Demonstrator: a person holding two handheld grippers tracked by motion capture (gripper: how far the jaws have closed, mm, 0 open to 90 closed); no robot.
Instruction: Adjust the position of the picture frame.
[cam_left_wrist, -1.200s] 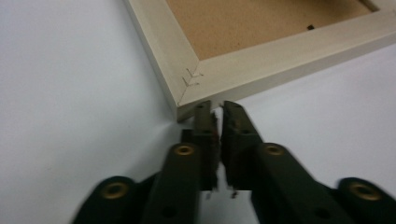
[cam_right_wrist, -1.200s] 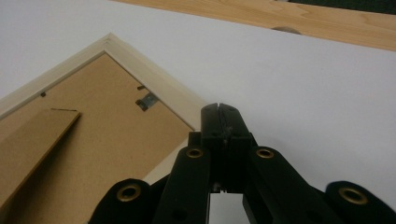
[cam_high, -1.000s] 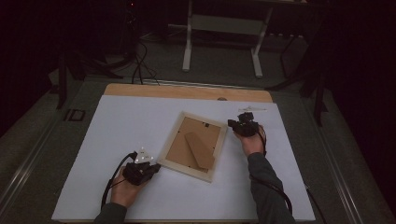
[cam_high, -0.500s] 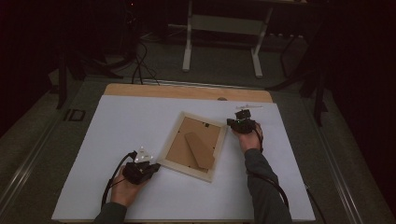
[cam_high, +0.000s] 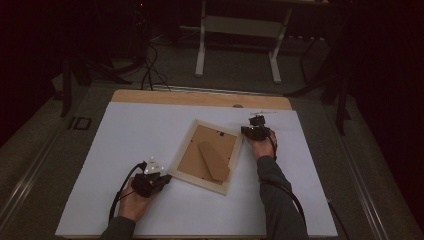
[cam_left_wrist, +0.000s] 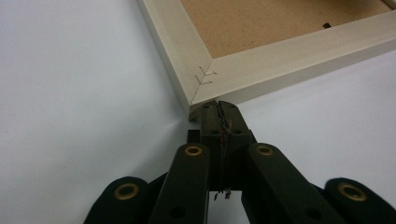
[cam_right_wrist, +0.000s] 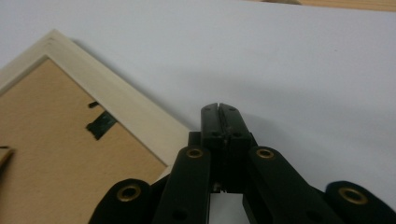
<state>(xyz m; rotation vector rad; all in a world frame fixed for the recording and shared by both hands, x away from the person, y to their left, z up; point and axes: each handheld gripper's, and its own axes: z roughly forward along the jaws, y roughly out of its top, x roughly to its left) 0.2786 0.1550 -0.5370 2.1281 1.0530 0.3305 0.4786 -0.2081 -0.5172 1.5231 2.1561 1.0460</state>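
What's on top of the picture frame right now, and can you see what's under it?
The picture frame lies back-side up on the white table cover. Its brown backing board carries a folded stand flap and small black tabs. Its front face is hidden underneath.

Looked like a lab or studio recording setup, not anyone's home. The wooden table (cam_high: 200, 98) in the middle of the frame was covered with a plain white sheet (cam_high: 150, 135), and everything around it was dark. Loose cables (cam_high: 150, 70) trailed over the grey floor (cam_high: 45, 150) at upper left, and the white legs of a stand (cam_high: 239, 47) stood at top centre.
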